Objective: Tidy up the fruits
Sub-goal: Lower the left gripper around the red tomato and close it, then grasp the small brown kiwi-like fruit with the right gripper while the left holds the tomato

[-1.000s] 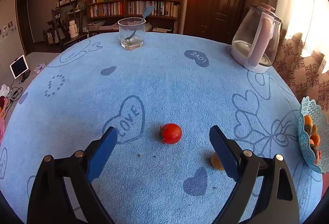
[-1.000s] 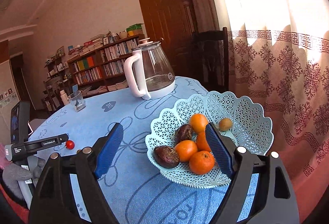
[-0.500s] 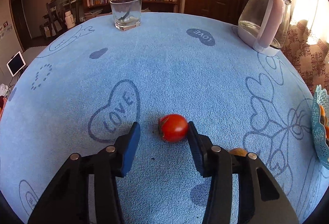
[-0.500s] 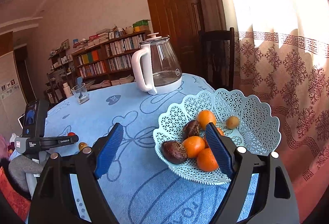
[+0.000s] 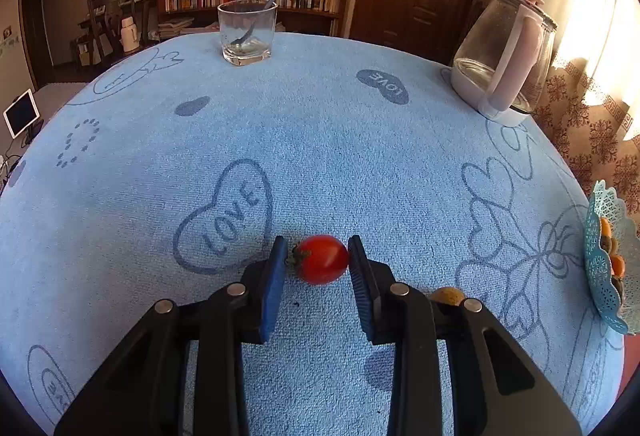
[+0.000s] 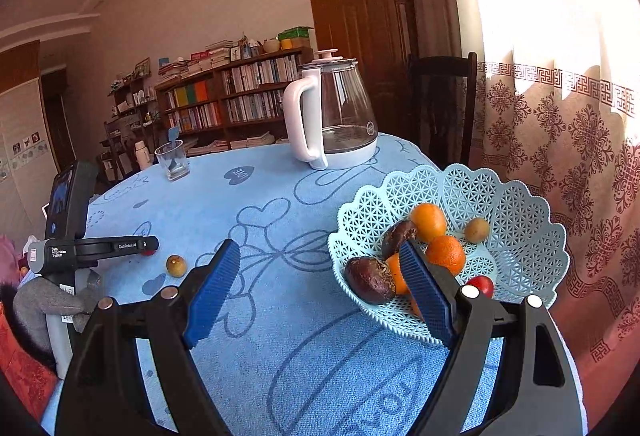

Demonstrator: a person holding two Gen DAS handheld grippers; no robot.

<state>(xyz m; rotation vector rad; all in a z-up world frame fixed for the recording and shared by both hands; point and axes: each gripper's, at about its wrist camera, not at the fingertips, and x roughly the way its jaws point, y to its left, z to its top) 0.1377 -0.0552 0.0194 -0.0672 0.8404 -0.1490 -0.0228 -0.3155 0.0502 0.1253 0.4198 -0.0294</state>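
Observation:
A small red tomato (image 5: pixel 321 259) lies on the blue tablecloth between the blue pads of my left gripper (image 5: pixel 318 256), which is shut on it. A small brown fruit (image 5: pixel 448 295) lies just right of that gripper, also seen in the right wrist view (image 6: pixel 176 265). My right gripper (image 6: pixel 320 268) is open and empty, hovering by the near-left rim of a light blue lattice basket (image 6: pixel 520 203). The basket holds oranges (image 6: pixel 429 222), dark passion fruits (image 6: pixel 370 279), a brown fruit and a red fruit (image 6: pixel 481 284). The left gripper shows in the right wrist view (image 6: pixel 150 244).
A glass kettle with a white handle (image 5: pixel 504 63) stands at the far right of the round table. A glass with a spoon (image 5: pixel 247 31) stands at the far edge. The basket rim (image 5: pixel 600 268) sits at the table's right edge. A patterned curtain hangs behind the basket.
My left gripper has moved forward around the tomato and closed its pads onto it. My right gripper has stayed open and shifted slightly beside the basket.

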